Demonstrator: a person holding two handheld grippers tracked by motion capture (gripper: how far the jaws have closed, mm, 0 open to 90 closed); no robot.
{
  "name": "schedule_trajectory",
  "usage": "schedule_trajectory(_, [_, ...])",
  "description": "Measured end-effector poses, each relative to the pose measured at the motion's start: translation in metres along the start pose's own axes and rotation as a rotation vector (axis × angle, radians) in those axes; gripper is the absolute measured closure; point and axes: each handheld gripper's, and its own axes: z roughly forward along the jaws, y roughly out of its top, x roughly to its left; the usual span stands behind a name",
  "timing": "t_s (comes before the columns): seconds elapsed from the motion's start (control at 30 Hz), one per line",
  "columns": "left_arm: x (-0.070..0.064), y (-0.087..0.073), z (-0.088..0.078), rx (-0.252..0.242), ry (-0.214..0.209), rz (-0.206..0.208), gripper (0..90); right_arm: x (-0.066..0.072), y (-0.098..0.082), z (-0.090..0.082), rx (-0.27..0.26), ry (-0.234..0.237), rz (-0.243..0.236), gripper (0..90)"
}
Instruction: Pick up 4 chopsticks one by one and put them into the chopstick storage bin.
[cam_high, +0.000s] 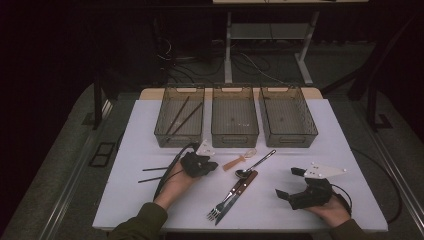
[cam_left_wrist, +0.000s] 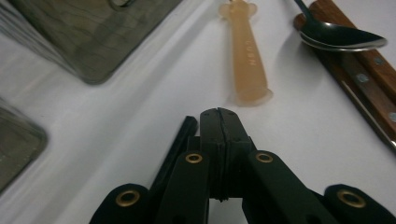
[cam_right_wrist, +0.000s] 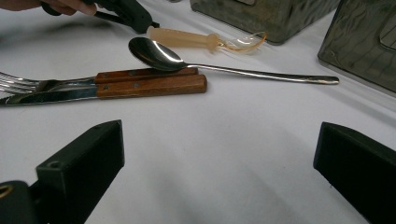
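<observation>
My left gripper (cam_high: 214, 165) (cam_left_wrist: 219, 114) (cam_right_wrist: 140, 21) lies low on the white table (cam_high: 150, 130), shut, with nothing between its pads. It points at a translucent orange spoon (cam_high: 240, 160) (cam_left_wrist: 247, 60) (cam_right_wrist: 196, 38), a short gap from the handle's end. A thin black stick (cam_left_wrist: 177, 149) runs along its left jaw. A metal spoon (cam_high: 255, 165) (cam_left_wrist: 341, 37) (cam_right_wrist: 159, 53) rests across a wooden-handled knife and fork (cam_high: 235, 192) (cam_right_wrist: 149, 81). My right gripper (cam_high: 289, 183) (cam_right_wrist: 219, 140) stands wide open at the front right, facing this cutlery.
Three clear bins stand in a row at the back: the left bin (cam_high: 165, 137) holds two black chopsticks (cam_high: 182, 114), beside it the middle bin (cam_high: 235, 140) and the right bin (cam_high: 292, 140). Two more chopsticks (cam_high: 152, 174) lie left of my left hand.
</observation>
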Motion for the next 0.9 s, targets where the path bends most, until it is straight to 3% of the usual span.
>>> schedule_trajectory(0.2, [0.001, 0.0, -0.002, -0.005, -0.009, -0.003, 89.9, 0.0, 0.0, 0.0, -0.001, -0.001, 0.001, 1.6])
schedule_trajectory(0.37, [0.006, -0.002, -0.023, -0.01, -0.009, -0.006, 89.8, 0.0, 0.0, -0.002, -0.003, -0.002, 0.002, 1.6])
schedule_trajectory(0.5, [0.017, -0.019, -0.045, 0.027, 0.055, -0.014, 89.8, -0.001, 0.0, -0.003, -0.007, -0.004, 0.004, 1.6])
schedule_trajectory(0.7, [0.044, -0.052, -0.082, 0.058, 0.188, -0.068, 89.8, 0.0, 0.0, -0.003, -0.006, -0.003, 0.005, 1.6])
schedule_trajectory(0.9, [0.069, -0.085, -0.108, 0.092, 0.274, -0.152, 89.8, -0.001, 0.0, -0.001, -0.004, -0.001, 0.005, 1.6])
